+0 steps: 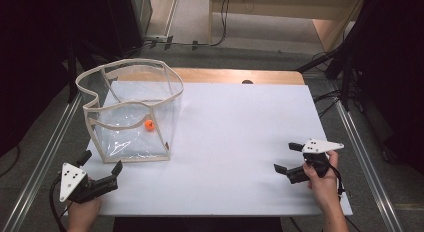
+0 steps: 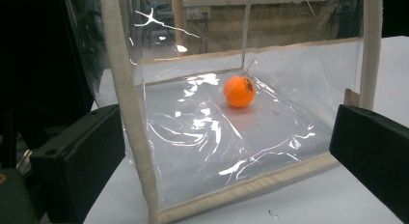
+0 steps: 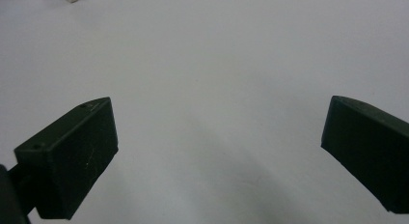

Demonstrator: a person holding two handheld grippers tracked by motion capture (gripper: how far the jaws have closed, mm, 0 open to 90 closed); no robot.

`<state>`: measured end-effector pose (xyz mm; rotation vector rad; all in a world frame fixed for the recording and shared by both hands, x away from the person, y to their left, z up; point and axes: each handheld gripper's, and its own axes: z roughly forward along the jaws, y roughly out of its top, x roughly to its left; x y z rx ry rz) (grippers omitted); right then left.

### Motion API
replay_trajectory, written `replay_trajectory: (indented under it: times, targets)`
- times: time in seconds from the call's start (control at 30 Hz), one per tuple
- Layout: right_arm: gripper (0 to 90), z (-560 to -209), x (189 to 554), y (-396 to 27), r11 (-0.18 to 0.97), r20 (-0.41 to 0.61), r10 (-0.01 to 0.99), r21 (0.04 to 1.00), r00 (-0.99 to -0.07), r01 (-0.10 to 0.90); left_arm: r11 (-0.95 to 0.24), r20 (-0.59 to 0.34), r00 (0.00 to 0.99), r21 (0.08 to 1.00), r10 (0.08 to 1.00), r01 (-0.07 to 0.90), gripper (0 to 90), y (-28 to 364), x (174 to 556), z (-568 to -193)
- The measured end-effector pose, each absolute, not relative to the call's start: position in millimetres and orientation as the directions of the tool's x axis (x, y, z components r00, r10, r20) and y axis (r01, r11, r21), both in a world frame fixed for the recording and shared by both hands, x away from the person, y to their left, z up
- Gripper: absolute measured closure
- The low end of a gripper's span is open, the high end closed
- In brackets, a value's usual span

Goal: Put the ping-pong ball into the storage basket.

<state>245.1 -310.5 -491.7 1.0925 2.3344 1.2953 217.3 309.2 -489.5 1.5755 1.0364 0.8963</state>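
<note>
Item: clear bag (image 1: 131, 112), orange ball (image 1: 149, 124) inside. Left gripper (image 1: 101, 162) jaws spread; close yours squarely on near beige corner seam. Right gripper (image 1: 288, 157) gaping, empty.

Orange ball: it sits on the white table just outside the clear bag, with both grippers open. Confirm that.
Not quite. The orange ball lies inside the clear bag, on its floor, not outside it; the left gripper view shows it behind the bag's clear wall. The rest holds: the left gripper and right gripper are both open over the white table.
</note>
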Motion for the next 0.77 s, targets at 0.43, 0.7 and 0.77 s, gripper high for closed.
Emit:
replay_trajectory:
  times: [0.43,0.7,0.77]
  targets:
    - [0.0,-503,235,-327,0.246,0.123,0.784,0.838,-0.608,0.487,-0.113,0.038,0.358,0.975,0.933,0.193,0.0,310,219,-489]
    - [0.0,-504,230,-331,0.215,0.134,0.801,0.845,-0.584,0.489,-0.122,0.044,0.362,0.973,0.931,0.195,0.0,310,220,-489]
    - [0.0,-504,230,-331,0.214,0.132,0.805,0.845,-0.578,0.49,-0.117,0.039,0.36,0.973,0.932,0.197,0.0,311,220,-489]
